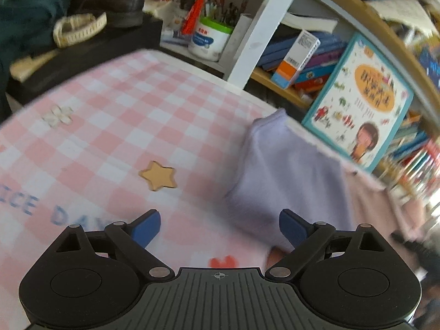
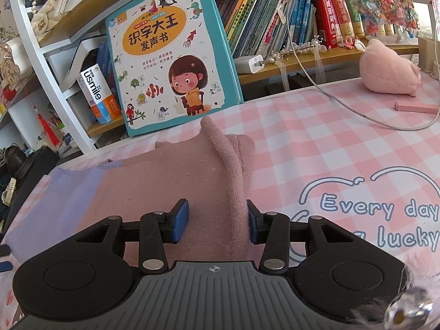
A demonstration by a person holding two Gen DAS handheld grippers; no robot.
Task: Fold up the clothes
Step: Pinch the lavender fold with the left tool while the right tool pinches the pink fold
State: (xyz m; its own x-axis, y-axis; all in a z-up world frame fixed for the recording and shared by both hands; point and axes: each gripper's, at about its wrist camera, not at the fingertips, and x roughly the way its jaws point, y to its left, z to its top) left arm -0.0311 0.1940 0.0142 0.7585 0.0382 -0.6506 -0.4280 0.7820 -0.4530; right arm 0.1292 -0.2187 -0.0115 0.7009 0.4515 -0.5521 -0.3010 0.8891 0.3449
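A knit garment in dusty pink (image 2: 178,176) with a lavender part (image 2: 74,200) lies flat on the pink checked tablecloth (image 2: 316,143). A raised fold of pink fabric (image 2: 231,165) runs from its far edge back to my right gripper (image 2: 216,220). That gripper sits low over the garment with its jaws partly apart. The fold lies against the right pad (image 2: 251,220), and flat cloth shows beside the left pad. In the blurred left wrist view, the left gripper (image 1: 220,228) is wide open over the cloth, holding nothing. The lavender part (image 1: 288,170) lies just ahead to its right.
A large picture book (image 2: 170,55) leans on the bookshelf behind the garment. A pink plush (image 2: 387,68), a white cable (image 2: 343,101) and a pink bar (image 2: 415,107) lie at the far right. A wooden star (image 1: 159,176) and a white flower (image 1: 57,115) rest on the cloth.
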